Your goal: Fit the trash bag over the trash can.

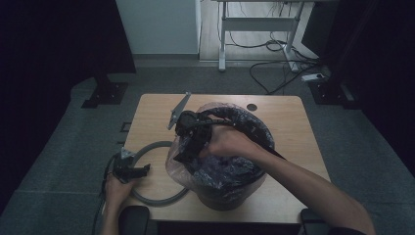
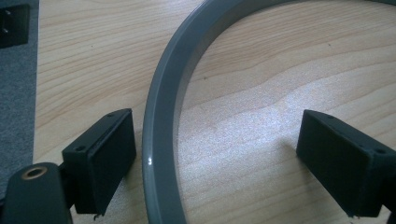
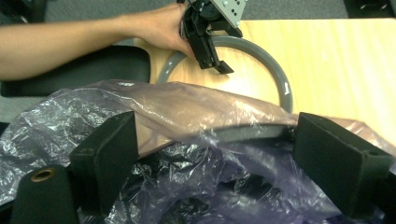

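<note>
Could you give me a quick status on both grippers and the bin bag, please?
Left gripper open, straddling grey ring on table. Right gripper open over bin bag at bin rim. Nothing in the way.

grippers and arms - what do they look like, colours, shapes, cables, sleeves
Both the left gripper and the right gripper have two blocky matte black jaws with small screw holes and a brass-coloured ring at the lower left. A grey perforated plate tops the left gripper. Forearms are bare, no sleeves.

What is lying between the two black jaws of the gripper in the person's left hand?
In the left gripper view, the grey ring runs between the open jaws of the left gripper, close to one jaw; the rest is bare wooden table.
</note>
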The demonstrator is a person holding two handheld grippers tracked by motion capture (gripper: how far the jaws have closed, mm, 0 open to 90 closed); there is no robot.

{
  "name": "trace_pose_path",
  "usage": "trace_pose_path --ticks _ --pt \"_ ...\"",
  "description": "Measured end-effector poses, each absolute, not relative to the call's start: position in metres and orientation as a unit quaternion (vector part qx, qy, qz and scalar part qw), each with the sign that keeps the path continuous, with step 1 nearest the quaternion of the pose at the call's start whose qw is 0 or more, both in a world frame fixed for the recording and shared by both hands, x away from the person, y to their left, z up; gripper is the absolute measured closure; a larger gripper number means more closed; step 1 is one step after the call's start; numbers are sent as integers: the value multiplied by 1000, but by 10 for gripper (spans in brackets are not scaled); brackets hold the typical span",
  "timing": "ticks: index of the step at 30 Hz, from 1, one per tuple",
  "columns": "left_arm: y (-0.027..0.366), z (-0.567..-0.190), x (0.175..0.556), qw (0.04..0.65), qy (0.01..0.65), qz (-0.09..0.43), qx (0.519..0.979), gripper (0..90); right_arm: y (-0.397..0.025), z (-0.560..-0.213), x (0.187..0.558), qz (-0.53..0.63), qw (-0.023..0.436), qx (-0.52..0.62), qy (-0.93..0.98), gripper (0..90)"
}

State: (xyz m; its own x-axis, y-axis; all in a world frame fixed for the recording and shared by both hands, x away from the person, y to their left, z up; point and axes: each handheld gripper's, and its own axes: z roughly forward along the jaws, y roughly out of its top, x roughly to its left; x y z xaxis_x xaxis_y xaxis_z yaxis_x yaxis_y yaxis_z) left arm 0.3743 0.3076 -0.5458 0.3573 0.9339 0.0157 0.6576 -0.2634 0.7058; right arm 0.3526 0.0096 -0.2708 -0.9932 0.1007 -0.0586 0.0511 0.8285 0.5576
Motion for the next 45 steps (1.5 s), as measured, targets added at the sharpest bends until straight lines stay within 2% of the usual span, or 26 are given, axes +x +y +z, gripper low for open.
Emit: trace_pose_path --ticks 5,9,11,18,21,24,28,34,45 --pt "308 -546 374 310 521 222 763 117 -5 -257 355 311 47 49 948 151" --pt "308 -546 374 310 521 222 763 117 -22 -253 359 301 64 61 950 215" --pt "308 -546 374 310 521 223 763 117 -27 -260 362 291 58 67 953 253" --pt "308 -546 374 310 521 222 763 117 -18 -310 374 257 26 76 963 267" --pt "308 -546 374 311 521 222 763 117 -12 -322 374 246 23 66 967 265" --pt "308 -546 374 310 521 222 763 117 -15 -314 373 257 25 68 964 229" --pt "308 -546 374 310 521 222 763 117 -30 -287 372 294 30 80 952 198" --pt "308 -546 374 310 521 223 763 117 -53 -257 370 325 48 92 940 230" --pt "308 -546 374 311 521 222 763 117 -15 -273 359 334 17 55 941 227"
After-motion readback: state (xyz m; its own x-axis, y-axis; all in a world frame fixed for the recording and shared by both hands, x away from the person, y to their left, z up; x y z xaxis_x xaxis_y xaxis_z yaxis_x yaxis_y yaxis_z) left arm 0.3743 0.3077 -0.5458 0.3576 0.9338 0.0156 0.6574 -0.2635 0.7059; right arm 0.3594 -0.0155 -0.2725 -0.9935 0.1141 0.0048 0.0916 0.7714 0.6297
